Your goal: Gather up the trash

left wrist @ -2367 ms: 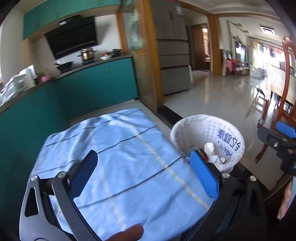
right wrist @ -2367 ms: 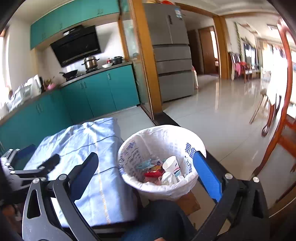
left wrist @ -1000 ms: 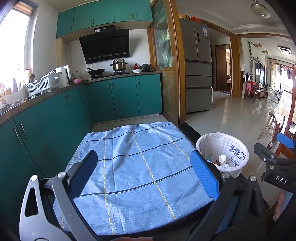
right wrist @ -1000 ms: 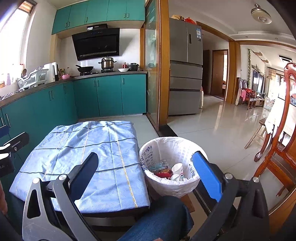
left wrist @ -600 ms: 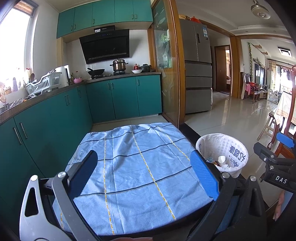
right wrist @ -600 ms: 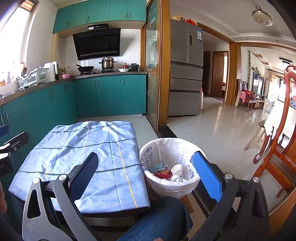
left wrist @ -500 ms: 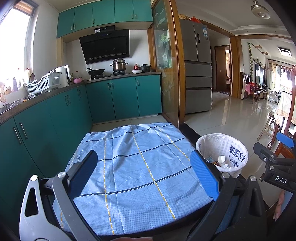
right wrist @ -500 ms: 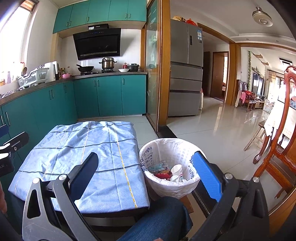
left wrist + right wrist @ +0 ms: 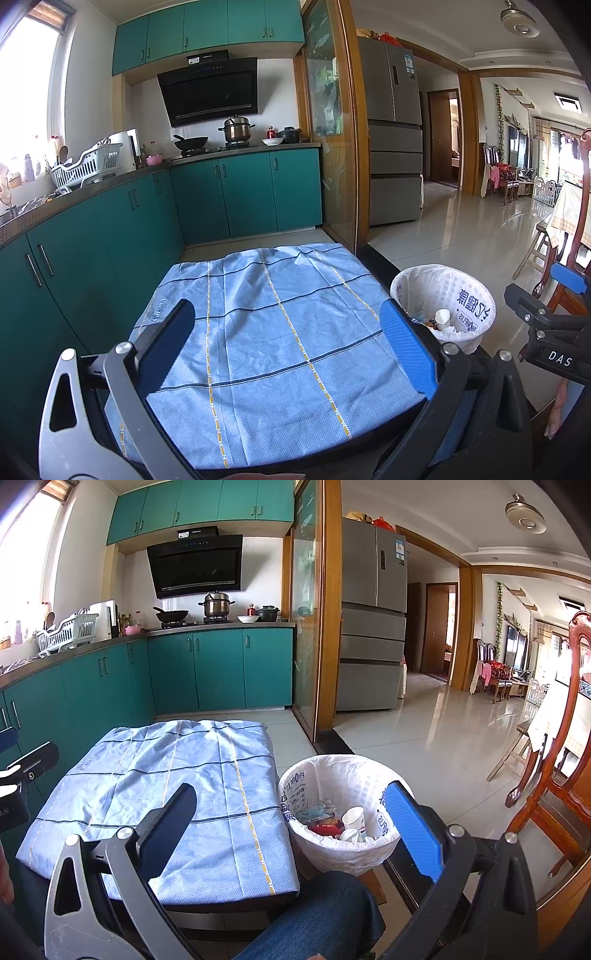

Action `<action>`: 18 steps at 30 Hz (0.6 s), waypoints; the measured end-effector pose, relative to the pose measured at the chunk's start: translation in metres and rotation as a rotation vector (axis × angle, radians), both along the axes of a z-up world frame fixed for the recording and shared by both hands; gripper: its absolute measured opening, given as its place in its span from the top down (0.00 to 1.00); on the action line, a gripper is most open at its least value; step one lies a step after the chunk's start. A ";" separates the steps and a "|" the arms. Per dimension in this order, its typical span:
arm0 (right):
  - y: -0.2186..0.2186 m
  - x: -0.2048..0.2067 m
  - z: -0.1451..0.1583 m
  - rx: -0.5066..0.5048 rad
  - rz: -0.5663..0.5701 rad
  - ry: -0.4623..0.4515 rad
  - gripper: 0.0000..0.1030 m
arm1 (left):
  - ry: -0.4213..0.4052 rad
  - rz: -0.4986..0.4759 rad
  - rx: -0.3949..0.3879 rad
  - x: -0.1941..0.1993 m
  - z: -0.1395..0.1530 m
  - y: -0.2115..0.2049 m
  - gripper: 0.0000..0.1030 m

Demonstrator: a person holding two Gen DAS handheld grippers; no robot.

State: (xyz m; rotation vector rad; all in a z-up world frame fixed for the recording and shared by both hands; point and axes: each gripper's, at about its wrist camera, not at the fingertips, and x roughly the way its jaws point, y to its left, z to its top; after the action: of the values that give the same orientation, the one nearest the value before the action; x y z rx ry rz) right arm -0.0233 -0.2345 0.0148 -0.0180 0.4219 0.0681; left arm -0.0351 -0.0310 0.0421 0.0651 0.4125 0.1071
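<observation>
A white trash bin [image 9: 314,775] lined with a printed plastic bag stands on the floor right of a low table. It holds a paper cup [image 9: 354,818], a red wrapper [image 9: 325,826] and crumpled paper. The bin also shows in the left wrist view [image 9: 465,295]. My left gripper [image 9: 288,343] is open and empty above the table's near edge. My right gripper [image 9: 291,819] is open and empty, above the gap between table and bin. The table's blue checked cloth [image 9: 273,314] is bare.
Teal kitchen cabinets [image 9: 110,229] run along the left and back. A wooden chair [image 9: 561,760] stands at the right. A glass sliding door [image 9: 306,627] and a grey fridge [image 9: 373,627] are behind. My knee in jeans [image 9: 325,915] is below the bin.
Both grippers pulled back and rose from close over the table and bin 2.4 s ago to a higher, farther view. In the last second almost nothing moved.
</observation>
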 end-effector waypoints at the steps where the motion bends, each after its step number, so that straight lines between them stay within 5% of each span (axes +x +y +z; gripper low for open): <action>1: 0.000 0.000 0.000 -0.001 0.000 0.000 0.03 | 0.000 0.000 0.000 0.000 -0.001 0.000 0.03; 18: -0.001 0.006 -0.004 -0.005 0.007 0.013 0.03 | 0.017 -0.014 0.007 0.007 -0.006 -0.002 0.03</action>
State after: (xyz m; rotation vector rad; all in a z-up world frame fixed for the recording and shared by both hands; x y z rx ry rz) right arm -0.0174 -0.2358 0.0103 -0.0245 0.4347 0.0742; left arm -0.0283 -0.0326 0.0362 0.0755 0.4290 0.0947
